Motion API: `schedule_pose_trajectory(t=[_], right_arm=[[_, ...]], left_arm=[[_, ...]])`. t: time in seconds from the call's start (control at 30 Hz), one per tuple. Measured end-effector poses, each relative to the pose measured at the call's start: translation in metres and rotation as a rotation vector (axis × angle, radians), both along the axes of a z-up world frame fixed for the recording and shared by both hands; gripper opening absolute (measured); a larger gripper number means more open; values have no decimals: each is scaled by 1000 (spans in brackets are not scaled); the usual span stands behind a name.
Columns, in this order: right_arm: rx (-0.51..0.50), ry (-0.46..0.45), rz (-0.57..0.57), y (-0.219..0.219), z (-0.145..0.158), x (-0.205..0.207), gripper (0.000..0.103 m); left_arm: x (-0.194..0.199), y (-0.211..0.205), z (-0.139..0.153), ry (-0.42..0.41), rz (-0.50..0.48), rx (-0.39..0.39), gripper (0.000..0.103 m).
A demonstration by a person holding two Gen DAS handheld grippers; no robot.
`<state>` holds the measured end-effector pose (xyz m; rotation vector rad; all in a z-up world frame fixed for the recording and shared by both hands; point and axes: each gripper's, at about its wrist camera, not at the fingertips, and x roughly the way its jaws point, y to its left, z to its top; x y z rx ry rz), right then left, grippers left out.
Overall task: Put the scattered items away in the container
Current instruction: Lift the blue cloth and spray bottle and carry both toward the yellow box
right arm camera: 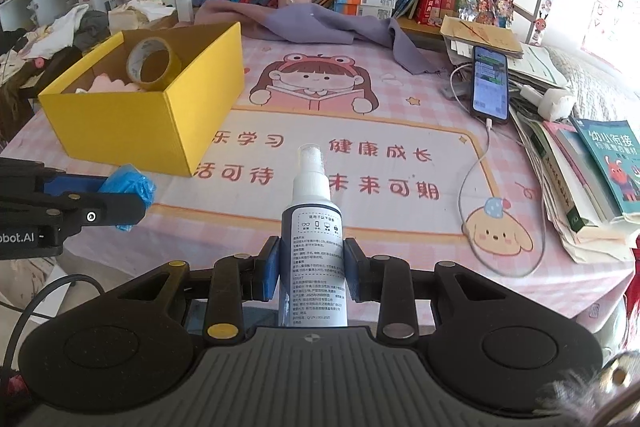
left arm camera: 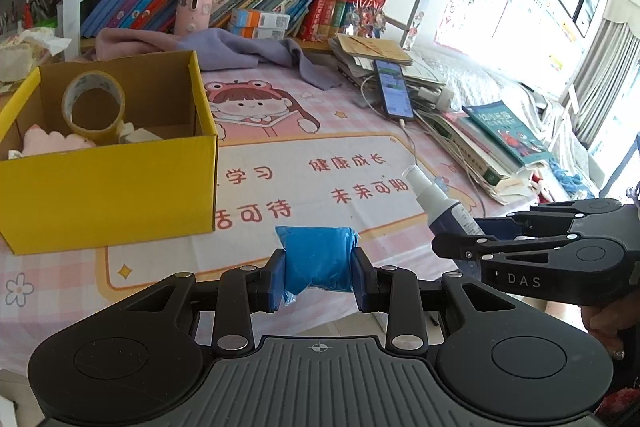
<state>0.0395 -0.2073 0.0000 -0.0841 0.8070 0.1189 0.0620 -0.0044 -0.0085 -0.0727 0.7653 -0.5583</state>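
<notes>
Left gripper point(left arm camera: 320, 269) squeezed tight on a crinkly blue bundle point(left arm camera: 318, 259), held up over the pink table mat point(left arm camera: 280, 187), near the front corner of the yellow box point(left arm camera: 108, 187). Right gripper point(right arm camera: 311, 269) clamped on a spray bottle point(right arm camera: 311, 227), white top pointing up and away, label side facing the camera, also up over the mat. Both grippers side by side, not touching. Box open on top, sitting at the left of the mat. Inside: a roll of tape point(left arm camera: 94, 105) standing on its edge, something soft and pink point(left arm camera: 52, 143), a small white thing. Phone point(right arm camera: 490, 87) with its cable lying at the right, beside piles of books.
</notes>
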Motion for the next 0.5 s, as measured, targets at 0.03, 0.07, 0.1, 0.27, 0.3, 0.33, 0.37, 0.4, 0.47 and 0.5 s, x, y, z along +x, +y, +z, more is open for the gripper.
schedule_pose_trajectory(t=[0.03,0.07,0.1,0.27,0.3,0.33,0.37,0.4,0.47,0.5], right_arm=[[-3,1,1,2,0,-2,31],[-5,1,4,4,0,-4,31],[-8,3,6,6,0,-5,31],[-12,12,21,16,0,-10,31],[-13,13,25,19,0,-10,31],[-13,13,30,21,0,-11,31],[-14,14,35,24,0,-11,31],[-14,14,41,27,0,-12,31],[-15,14,52,32,0,-12,31],[-16,14,59,35,0,-12,31]], left_arm=[[-2,2,0,0,-1,-2,31],[-3,3,0,1,-1,-4,31],[-4,5,0,2,-1,-7,31],[-8,14,0,1,14,-14,31],[-9,16,0,1,18,-15,31],[-10,19,0,2,22,-16,31],[-11,21,-1,4,26,-16,31],[-12,24,-1,4,30,-16,31],[-14,30,-1,6,38,-16,31],[-15,32,-1,7,44,-16,31]])
